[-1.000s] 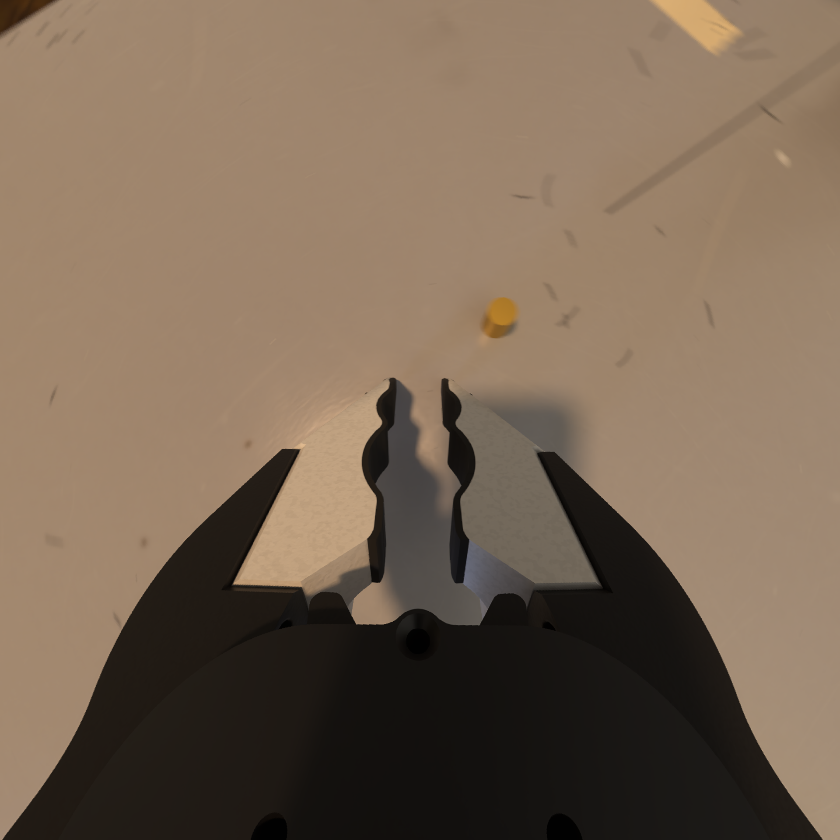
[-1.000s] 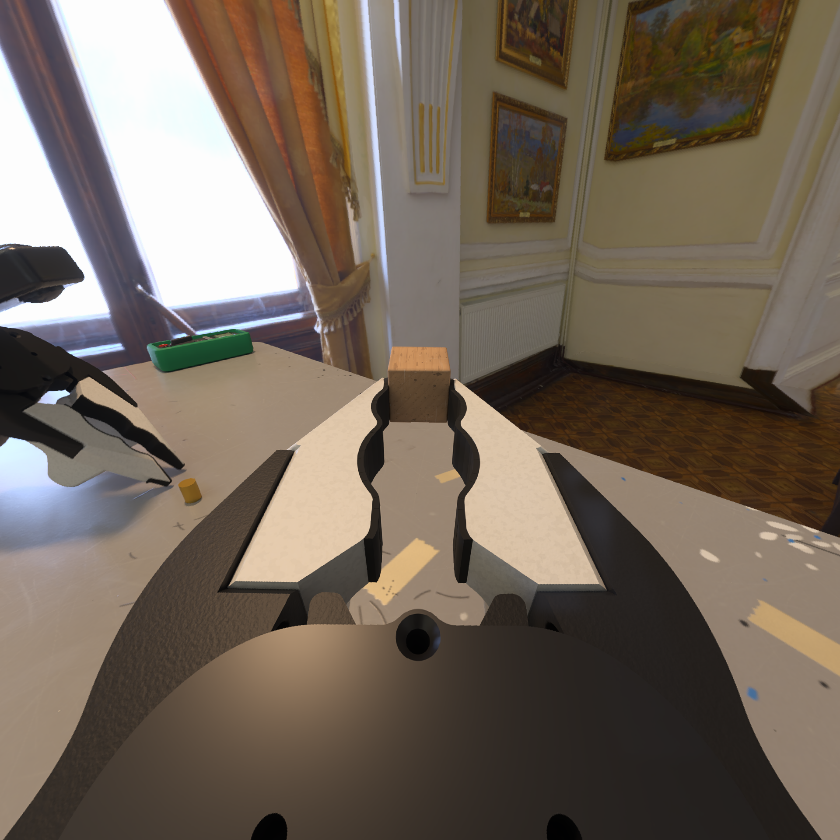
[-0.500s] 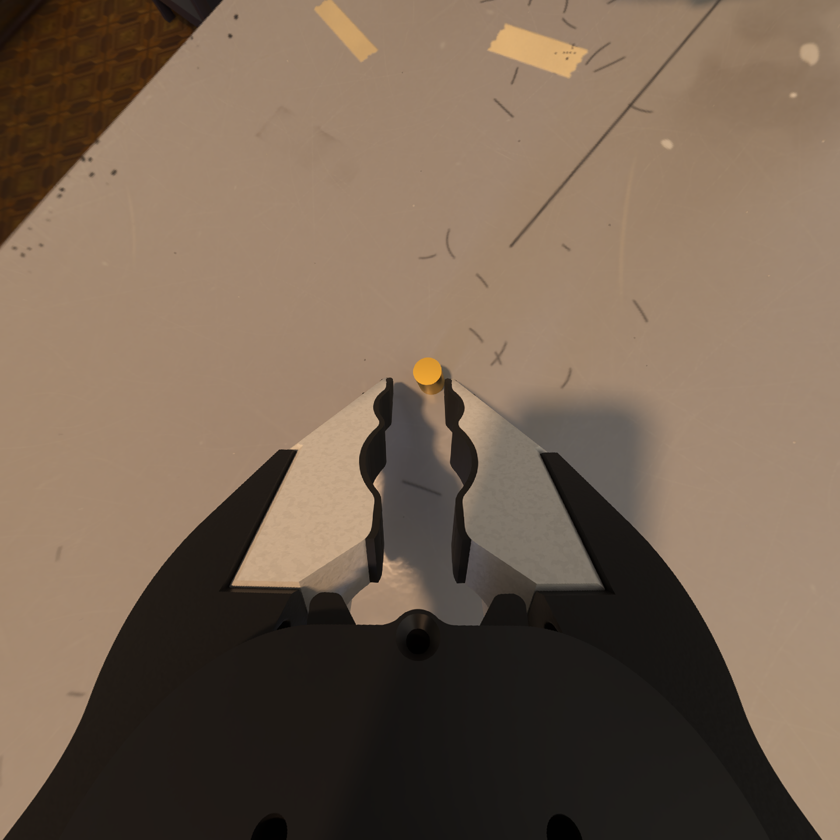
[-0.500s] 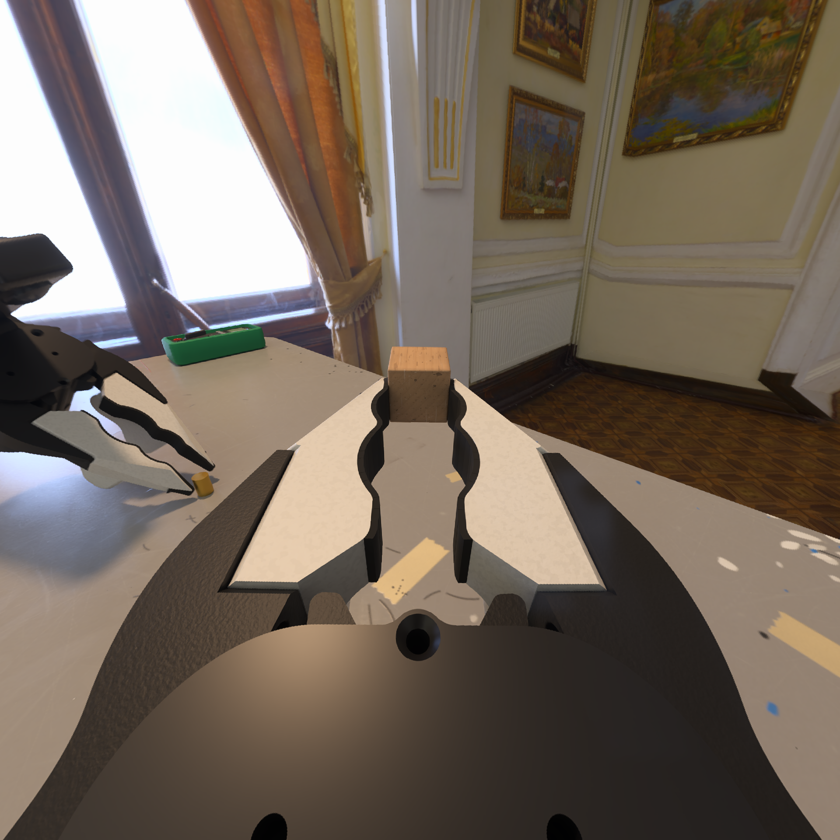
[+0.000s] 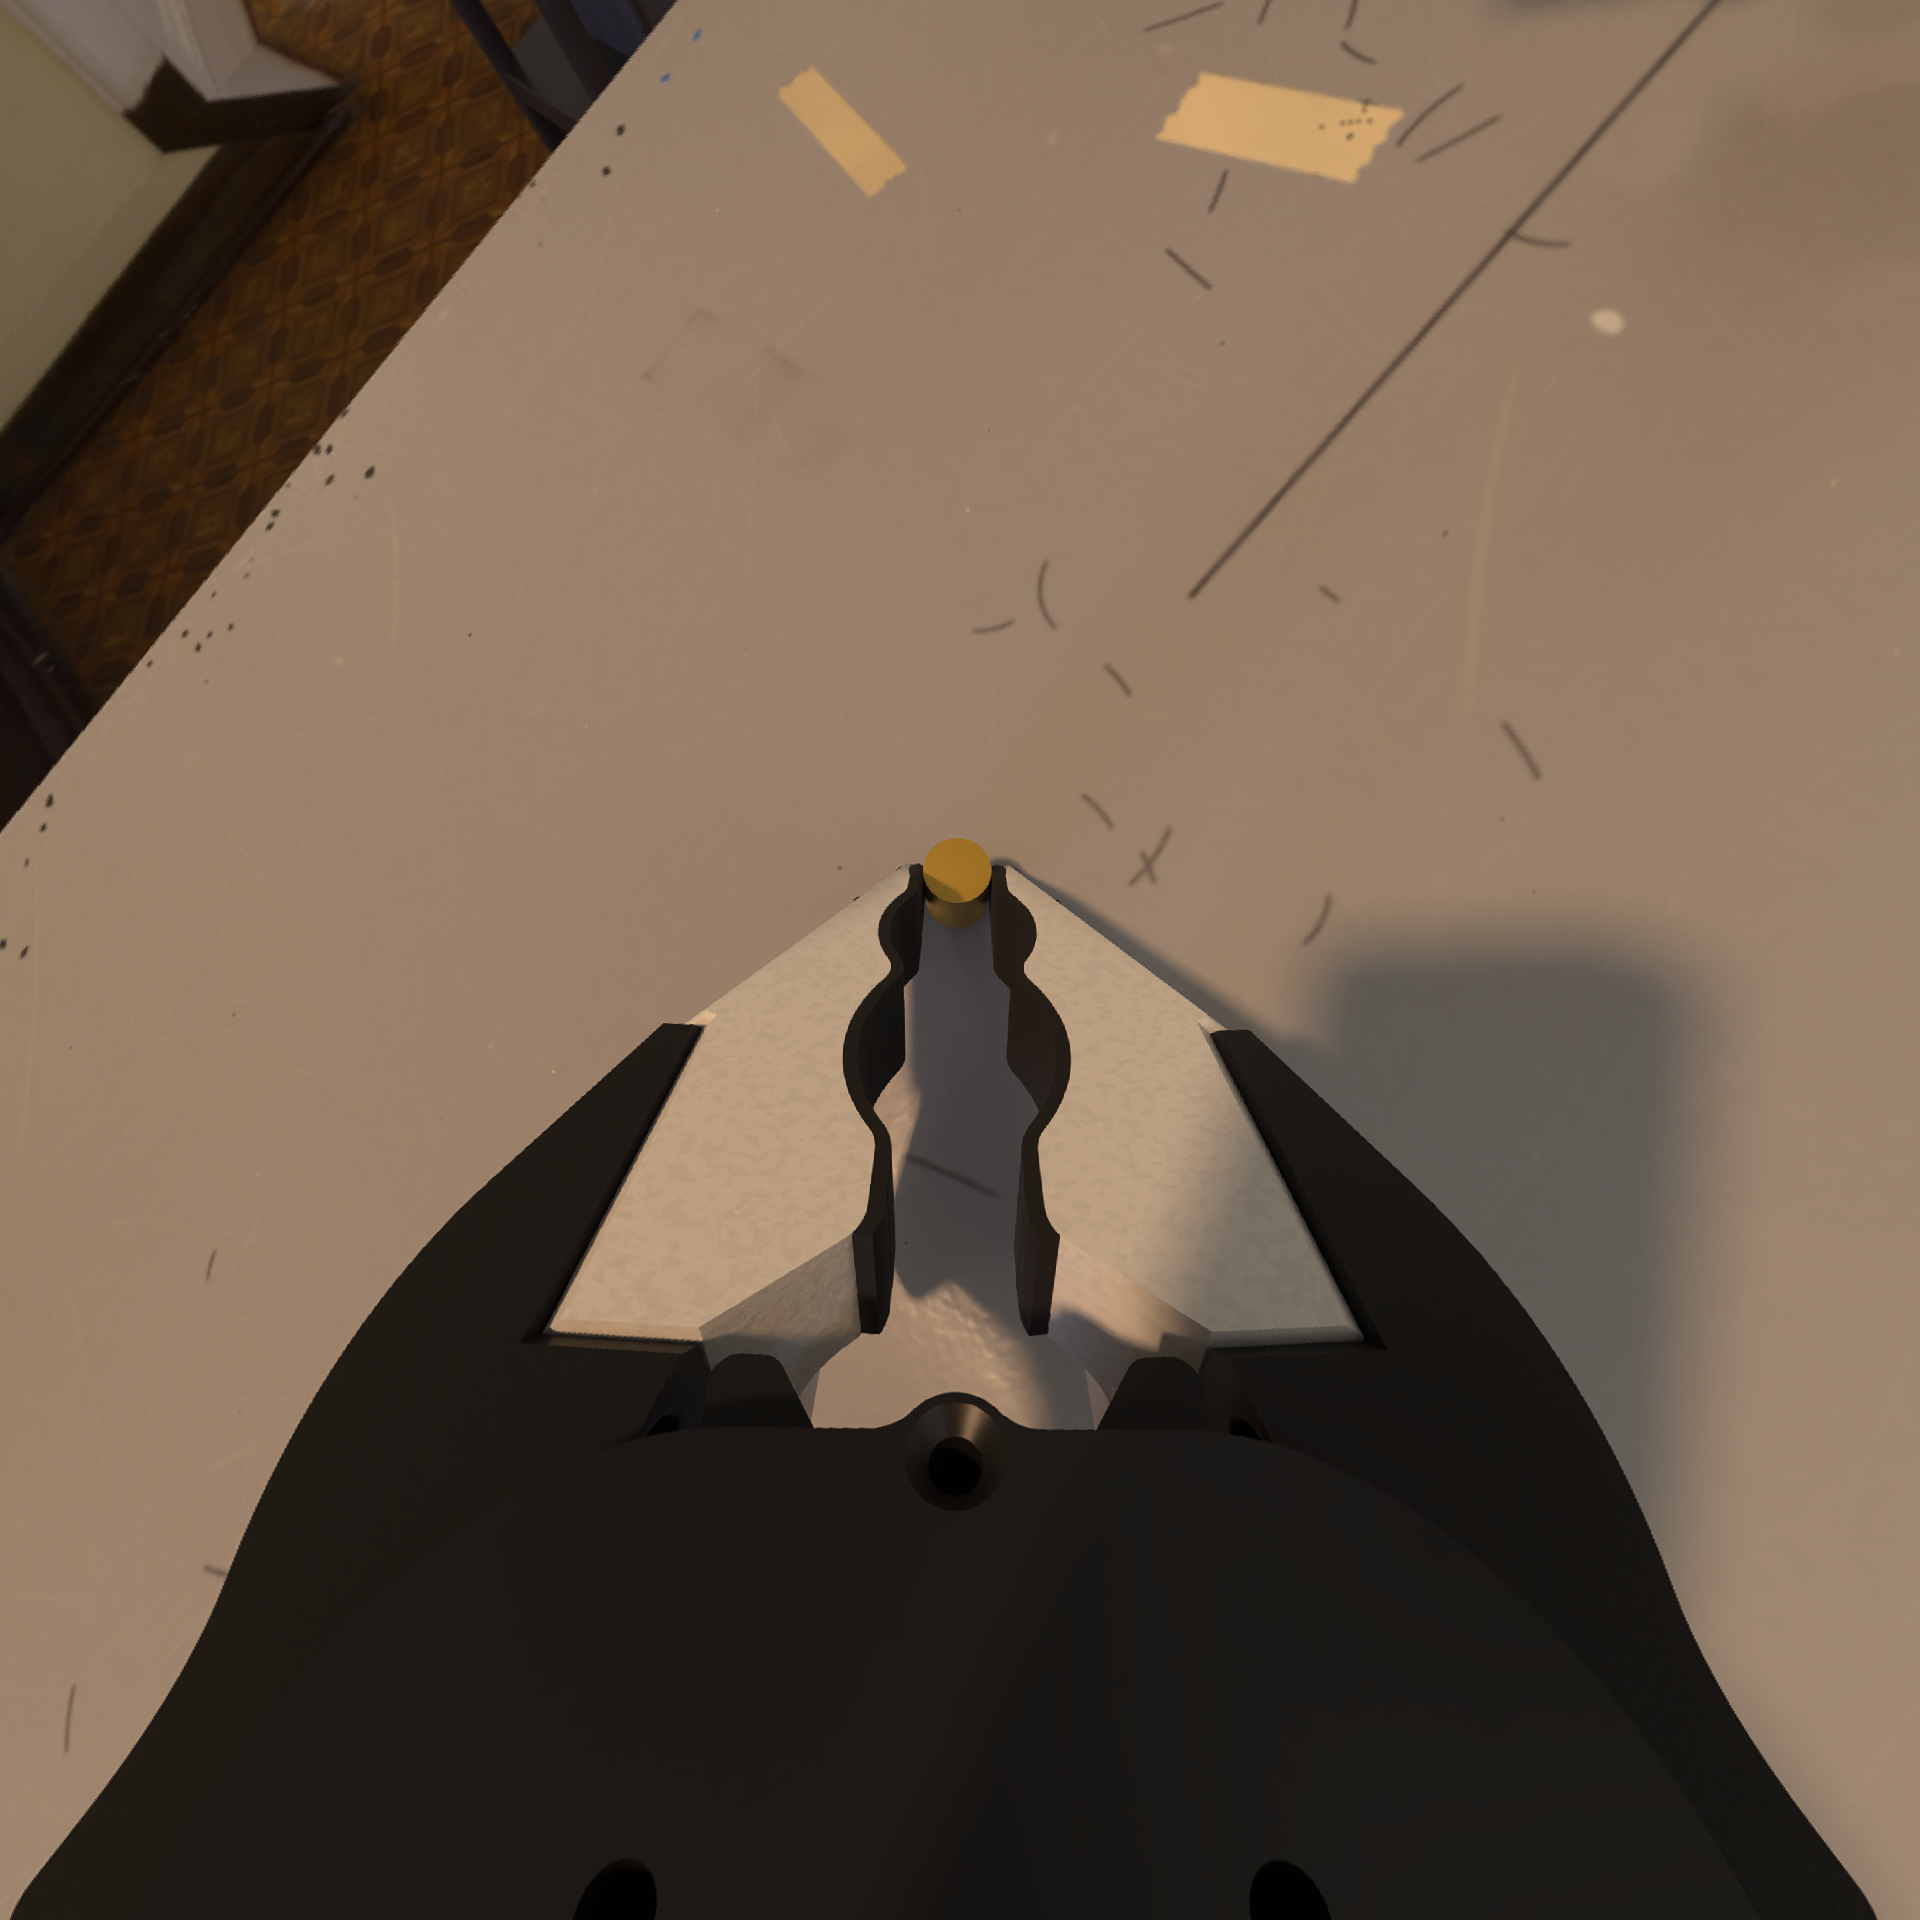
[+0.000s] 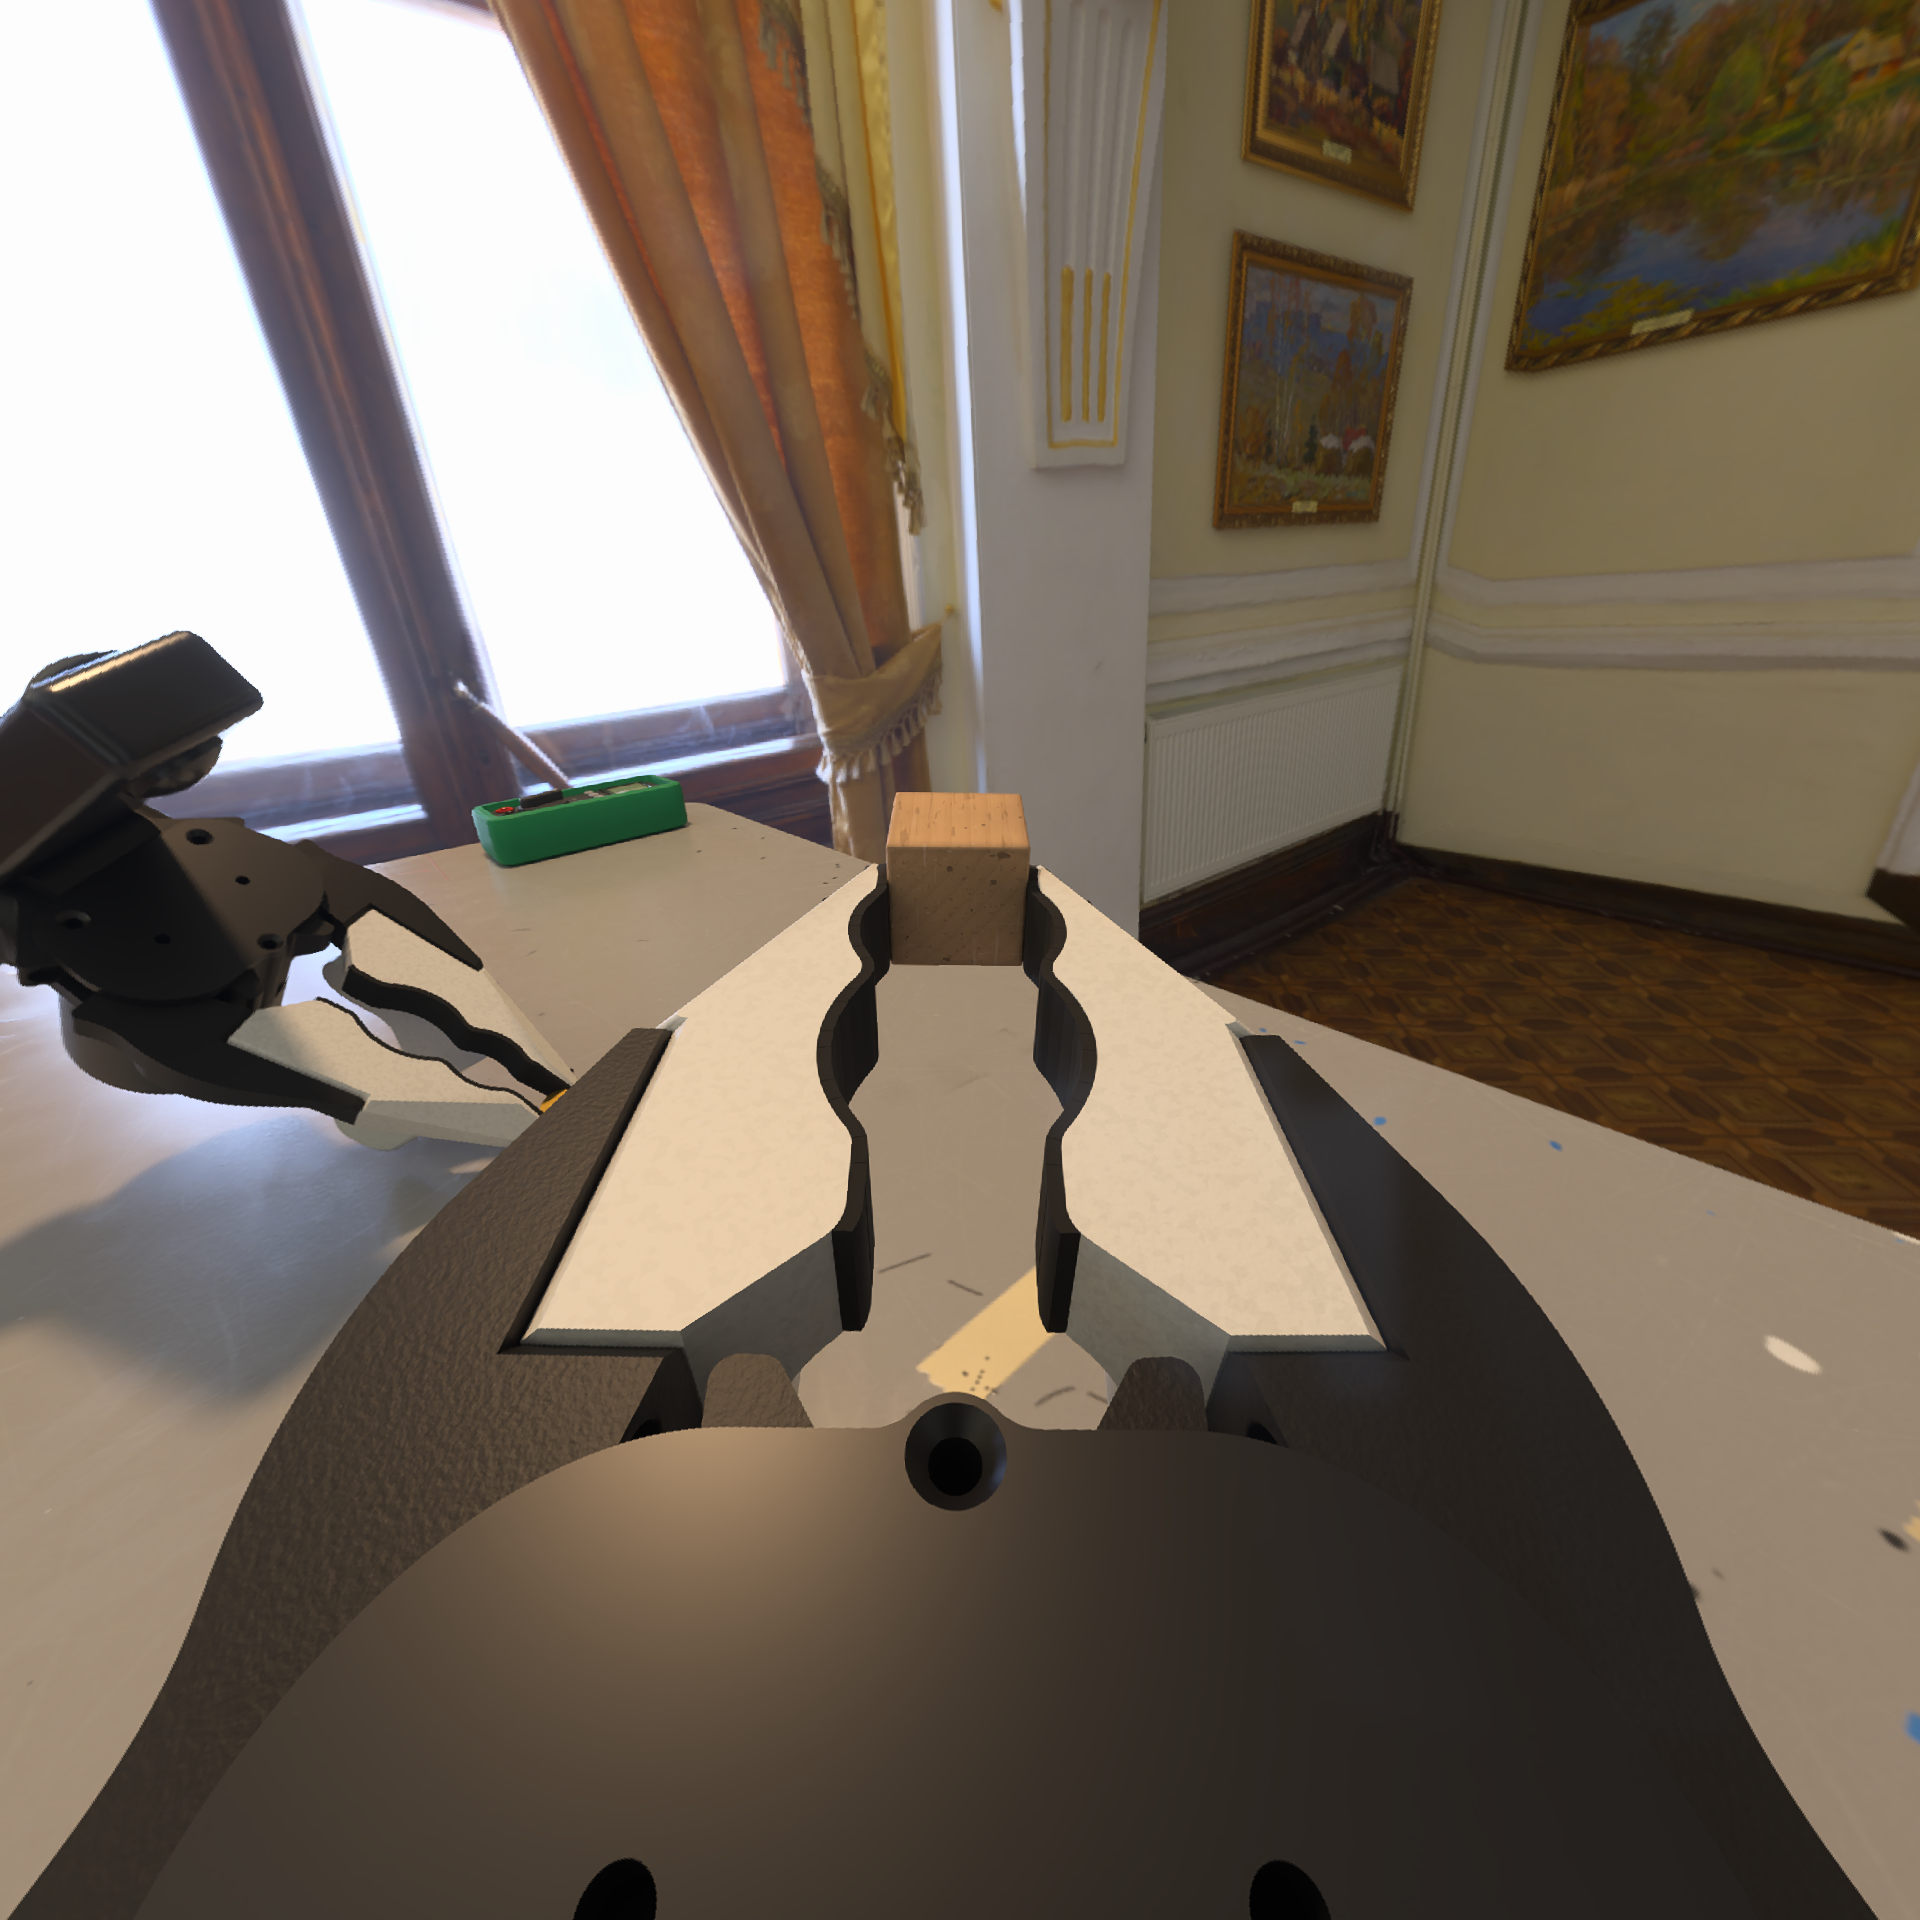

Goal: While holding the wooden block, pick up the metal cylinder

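A small golden metal cylinder (image 5: 956, 881) stands upright on the grey table (image 5: 623, 623). My left gripper (image 5: 956, 888) has its two fingertips pressed on either side of it, low at the table surface. In the right wrist view the left gripper (image 6: 545, 1086) is at the left, tilted down to the table, with only a yellow sliver of the cylinder (image 6: 557, 1099) showing at its tips. My right gripper (image 6: 956, 904) is shut on a light wooden block (image 6: 956, 894) and holds it above the table.
A green box (image 6: 580, 819) lies at the table's far corner by the window. Two strips of tan tape (image 5: 1278, 125) (image 5: 842, 130) lie beyond the cylinder. The table edge (image 5: 312, 457) runs diagonally at the left, with wooden floor below it.
My left gripper moved forward until the cylinder sat between its fingertips, then narrowed onto it. My right gripper shifted towards the left gripper, still holding the block.
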You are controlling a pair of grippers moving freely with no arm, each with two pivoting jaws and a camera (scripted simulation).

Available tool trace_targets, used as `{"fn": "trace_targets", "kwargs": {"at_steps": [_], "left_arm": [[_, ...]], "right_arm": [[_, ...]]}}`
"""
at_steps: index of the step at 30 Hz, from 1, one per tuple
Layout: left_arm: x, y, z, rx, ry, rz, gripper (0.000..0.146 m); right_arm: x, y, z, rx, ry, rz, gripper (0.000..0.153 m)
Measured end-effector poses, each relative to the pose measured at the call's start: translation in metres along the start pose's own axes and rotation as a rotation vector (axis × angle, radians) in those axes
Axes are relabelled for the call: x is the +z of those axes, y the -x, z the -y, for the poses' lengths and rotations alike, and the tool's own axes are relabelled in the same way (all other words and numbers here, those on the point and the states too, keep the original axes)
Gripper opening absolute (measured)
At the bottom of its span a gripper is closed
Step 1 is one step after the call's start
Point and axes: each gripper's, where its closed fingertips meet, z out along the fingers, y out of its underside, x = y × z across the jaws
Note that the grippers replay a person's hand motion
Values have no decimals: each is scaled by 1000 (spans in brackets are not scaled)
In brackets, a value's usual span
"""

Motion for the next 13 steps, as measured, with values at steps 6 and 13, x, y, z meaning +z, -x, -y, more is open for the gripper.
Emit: {"fn": "trace_targets", "kwargs": {"at_steps": [6,13], "left_arm": [[-21,2,52,-120,-67,0,12],[-35,-2,127,-191,-144,-111,12]], "right_arm": [[0,-1,-2,-54,13,-18,24],[2,4,-5,-140,34,-30,24]]}}
